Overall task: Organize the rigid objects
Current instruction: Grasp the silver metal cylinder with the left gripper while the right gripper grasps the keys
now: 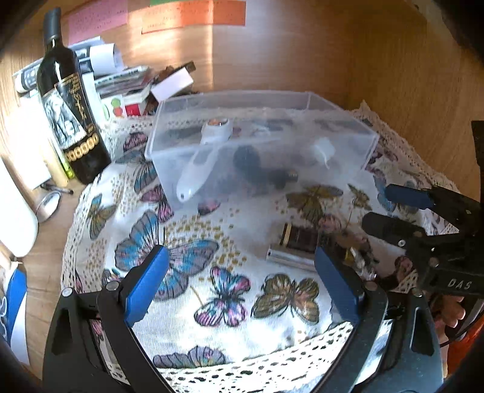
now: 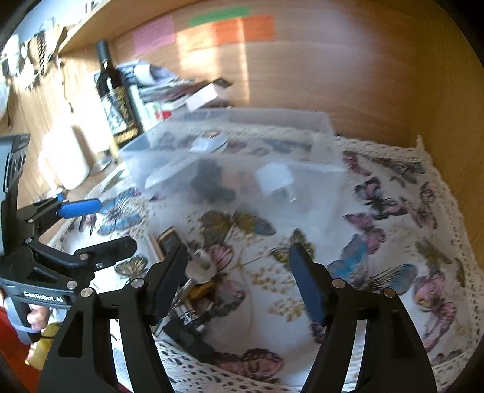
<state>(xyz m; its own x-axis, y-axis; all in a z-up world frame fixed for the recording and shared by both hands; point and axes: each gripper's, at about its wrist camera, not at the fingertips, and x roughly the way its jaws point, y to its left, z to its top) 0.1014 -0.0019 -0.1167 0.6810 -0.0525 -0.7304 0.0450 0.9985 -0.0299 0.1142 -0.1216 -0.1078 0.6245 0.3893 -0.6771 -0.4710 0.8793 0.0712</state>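
A clear plastic box (image 1: 308,99) stands on the butterfly cloth (image 1: 211,290); it also shows in the right wrist view (image 2: 320,121). Inside lie a white thermometer-like device (image 1: 202,160), a dark object (image 1: 257,166) and a white cap (image 1: 323,149). A dark-and-silver lipstick-like tube (image 1: 295,243) lies on the cloth in front of the box. A bunch of keys (image 2: 198,281) lies beside it. My left gripper (image 1: 239,272) is open and empty, near the tube. My right gripper (image 2: 239,272) is open, its left finger beside the keys.
A wine bottle (image 1: 69,115) stands at the left beside stacked papers and small boxes (image 1: 127,81). A white container (image 2: 63,157) stands further left. Wooden walls (image 1: 393,75) close the back and right. Coloured notes (image 1: 187,15) hang on the back wall.
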